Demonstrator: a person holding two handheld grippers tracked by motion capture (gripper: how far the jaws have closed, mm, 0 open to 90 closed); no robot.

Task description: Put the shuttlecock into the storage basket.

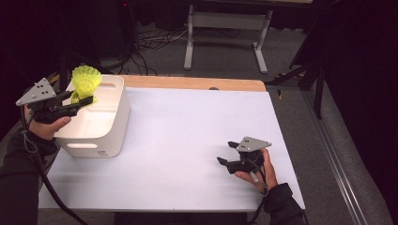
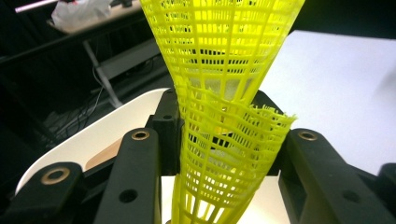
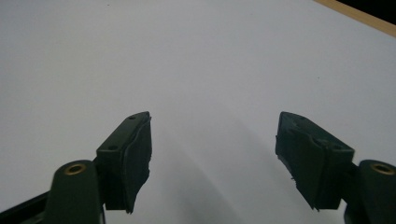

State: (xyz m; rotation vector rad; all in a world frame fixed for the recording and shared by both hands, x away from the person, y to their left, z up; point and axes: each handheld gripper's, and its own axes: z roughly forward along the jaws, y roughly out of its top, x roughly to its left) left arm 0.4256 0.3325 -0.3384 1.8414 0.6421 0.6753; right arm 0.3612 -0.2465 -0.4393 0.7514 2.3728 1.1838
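Black jaws of the left claw (image 2: 219,154) frame the close view, clamped on a yellow mesh cone (image 2: 224,93), a net-like plastic piece, apparently two nested, the inner one rising past the frayed rim of the outer. High view: left claw (image 1: 83,101) at the far left, held over the near-left rim of a white bin (image 1: 105,136), the mesh cone (image 1: 86,80) flaring upward above the bin's open top, not touching it as far as can be told. Bin stands on the left part of the white table (image 1: 187,140). Right claw (image 1: 225,152) sits low over the table's near right, well apart from the bin; jaws spread wide, nothing between the pads (image 3: 135,158), bare table beneath.
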